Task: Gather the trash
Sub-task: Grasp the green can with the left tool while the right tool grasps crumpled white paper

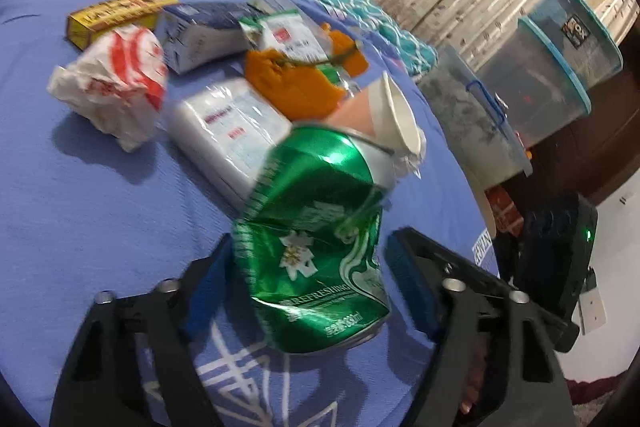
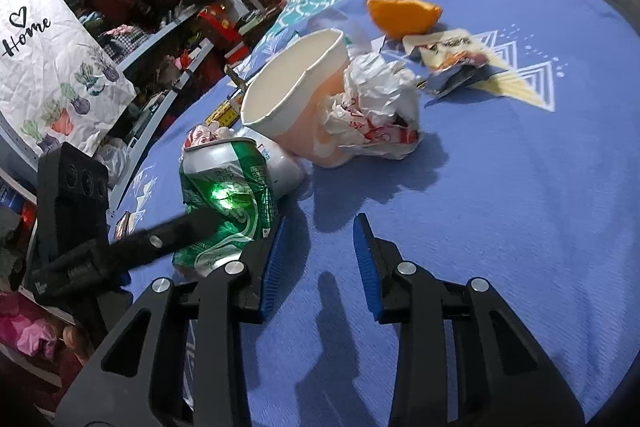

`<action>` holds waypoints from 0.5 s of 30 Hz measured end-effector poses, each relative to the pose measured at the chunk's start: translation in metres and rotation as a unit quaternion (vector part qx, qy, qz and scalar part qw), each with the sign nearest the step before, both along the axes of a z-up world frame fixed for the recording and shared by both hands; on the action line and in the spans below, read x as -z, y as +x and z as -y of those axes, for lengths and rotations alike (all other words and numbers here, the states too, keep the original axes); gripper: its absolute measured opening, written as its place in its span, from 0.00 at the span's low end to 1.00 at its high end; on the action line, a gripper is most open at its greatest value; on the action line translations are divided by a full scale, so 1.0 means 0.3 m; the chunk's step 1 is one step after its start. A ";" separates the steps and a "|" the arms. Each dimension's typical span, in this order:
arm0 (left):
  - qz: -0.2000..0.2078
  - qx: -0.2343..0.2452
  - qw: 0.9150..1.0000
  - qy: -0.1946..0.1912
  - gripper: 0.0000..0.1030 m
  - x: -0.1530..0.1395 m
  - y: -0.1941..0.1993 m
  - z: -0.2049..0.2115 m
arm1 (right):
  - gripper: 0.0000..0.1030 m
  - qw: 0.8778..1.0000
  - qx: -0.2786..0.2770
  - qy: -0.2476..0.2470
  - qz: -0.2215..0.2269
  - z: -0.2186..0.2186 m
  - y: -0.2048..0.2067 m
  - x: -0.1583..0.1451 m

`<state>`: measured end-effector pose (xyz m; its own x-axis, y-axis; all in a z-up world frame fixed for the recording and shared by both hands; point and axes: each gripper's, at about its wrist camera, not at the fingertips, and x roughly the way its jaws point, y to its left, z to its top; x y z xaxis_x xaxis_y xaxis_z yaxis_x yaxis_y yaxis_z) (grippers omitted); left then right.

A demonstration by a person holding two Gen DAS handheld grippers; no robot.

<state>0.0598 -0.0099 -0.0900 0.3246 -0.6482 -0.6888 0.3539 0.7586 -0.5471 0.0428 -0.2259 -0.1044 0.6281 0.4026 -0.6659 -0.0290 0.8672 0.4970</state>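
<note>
A crushed green can [image 1: 320,239] sits between the wide-apart fingers of my left gripper [image 1: 312,259]; the right pad stands off it, and the left pad's contact is hidden. The can also shows in the right wrist view [image 2: 224,203], with the left gripper's finger across it. My right gripper [image 2: 318,263] is open and empty over the blue bedsheet [image 2: 520,207], just right of the can. A paper cup [image 2: 296,95] lies on its side beyond, against a crumpled wrapper [image 2: 372,107].
More trash lies on the sheet: a yellow box [image 1: 120,13], a blue carton [image 1: 204,35], a white tissue pack [image 1: 228,131], orange peel [image 1: 296,83], a red-white wrapper [image 1: 116,83], a snack packet [image 2: 452,55]. Plastic bins [image 1: 540,67] stand off the bed's right; shelves [image 2: 132,39] on the left.
</note>
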 end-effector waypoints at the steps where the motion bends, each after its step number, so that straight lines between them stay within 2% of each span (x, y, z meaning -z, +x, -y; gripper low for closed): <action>1: -0.002 0.001 1.000 0.003 0.47 0.005 0.001 0.005 | 0.36 1.000 0.004 -0.003 0.002 0.004 0.004 -0.005; 2: -0.002 0.005 1.000 -0.003 0.41 0.008 -0.001 0.010 | 0.38 1.000 0.013 -0.011 0.005 0.013 0.006 -0.014; 4: 0.001 0.002 1.000 -0.010 0.38 0.004 -0.001 0.008 | 0.39 0.999 0.031 -0.031 0.015 0.031 0.008 -0.031; 6: 0.008 0.004 1.000 -0.019 0.30 -0.008 -0.008 0.001 | 0.67 0.996 0.050 -0.065 0.030 0.048 0.013 -0.052; 8: 0.014 0.007 1.000 -0.020 0.24 -0.019 -0.016 -0.004 | 0.81 0.992 0.051 -0.105 0.039 0.057 0.037 -0.066; 12: 0.024 0.009 1.000 -0.017 0.20 -0.046 -0.040 -0.011 | 0.81 0.985 0.035 -0.165 0.038 0.084 0.129 -0.067; 15: 0.026 0.012 0.999 -0.023 0.20 -0.061 -0.061 -0.013 | 0.81 0.986 -0.001 -0.161 0.032 0.087 0.196 -0.052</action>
